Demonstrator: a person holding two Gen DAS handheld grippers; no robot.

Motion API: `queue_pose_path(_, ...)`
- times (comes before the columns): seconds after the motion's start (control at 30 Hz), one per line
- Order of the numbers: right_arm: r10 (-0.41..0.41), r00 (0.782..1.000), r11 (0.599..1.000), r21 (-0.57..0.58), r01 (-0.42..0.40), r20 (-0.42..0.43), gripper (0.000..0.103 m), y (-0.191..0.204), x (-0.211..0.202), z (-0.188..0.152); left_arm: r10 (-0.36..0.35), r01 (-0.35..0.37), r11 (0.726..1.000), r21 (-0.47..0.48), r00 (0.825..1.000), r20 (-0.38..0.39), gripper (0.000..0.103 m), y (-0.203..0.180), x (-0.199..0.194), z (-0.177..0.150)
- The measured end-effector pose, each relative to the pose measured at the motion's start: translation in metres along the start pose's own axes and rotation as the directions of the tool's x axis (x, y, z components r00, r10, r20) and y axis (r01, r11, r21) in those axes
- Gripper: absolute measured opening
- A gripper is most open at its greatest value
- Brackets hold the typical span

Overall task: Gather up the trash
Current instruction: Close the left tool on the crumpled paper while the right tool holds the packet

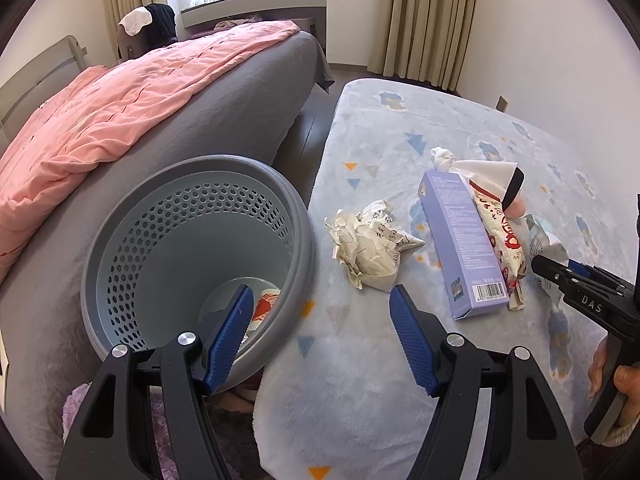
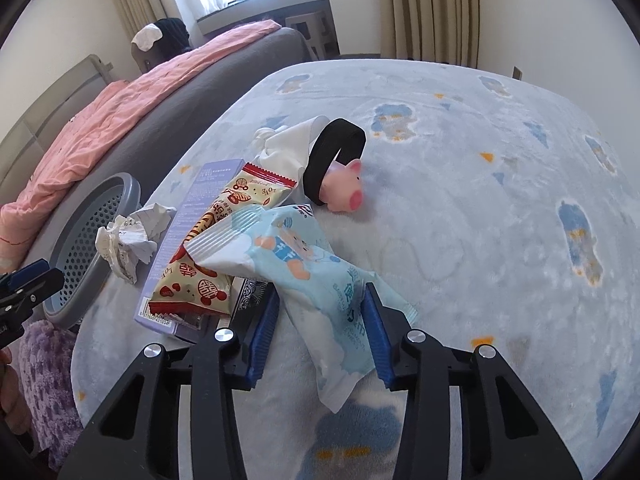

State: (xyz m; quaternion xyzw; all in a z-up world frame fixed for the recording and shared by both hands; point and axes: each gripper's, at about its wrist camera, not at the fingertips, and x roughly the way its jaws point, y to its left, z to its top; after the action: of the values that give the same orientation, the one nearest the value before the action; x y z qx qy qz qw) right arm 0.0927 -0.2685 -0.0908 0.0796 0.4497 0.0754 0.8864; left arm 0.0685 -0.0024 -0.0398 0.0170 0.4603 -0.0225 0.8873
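Fingers of right gripper (image 2: 320,316) clamp pale blue wrapper (image 2: 304,264); left gripper (image 1: 320,312) gapes empty.

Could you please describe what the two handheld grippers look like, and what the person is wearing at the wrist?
Both the left gripper and right gripper have black angular frames, round silver bolts and ribbed blue pads on their fingers. The right gripper's body carries white letters "DAS". A cream knitted cuff shows at the wrist.

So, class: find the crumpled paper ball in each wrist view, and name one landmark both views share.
Left wrist view: crumpled paper ball at centre, right of the grey bin.
Right wrist view: crumpled paper ball at left, against the bin's rim.
Shared landmark: purple box beside it.
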Motion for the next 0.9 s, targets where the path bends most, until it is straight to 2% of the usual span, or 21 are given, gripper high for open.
queue_pose_path(0.27,0.010,0.999,0.997,0.074,-0.013,0.048,0.036,-0.007,-0.021,-0.010,-0.018,0.018,1.000,0.012,1.000,0.000,0.068,-0.007,0.004,0.000)
queue_pose_path(0.63,0.042,0.993,0.996,0.079,-0.050,0.107,0.033,-0.003,-0.040,-0.008,-0.026,0.026,1.000,0.010,1.000,-0.010,0.068,-0.015,0.016,0.004)
queue_pose_path(0.9,0.063,0.992,0.992,0.104,-0.075,0.111,0.033,-0.010,-0.041,-0.008,-0.051,0.051,0.999,0.012,0.998,-0.022,0.068,-0.030,0.037,0.017)
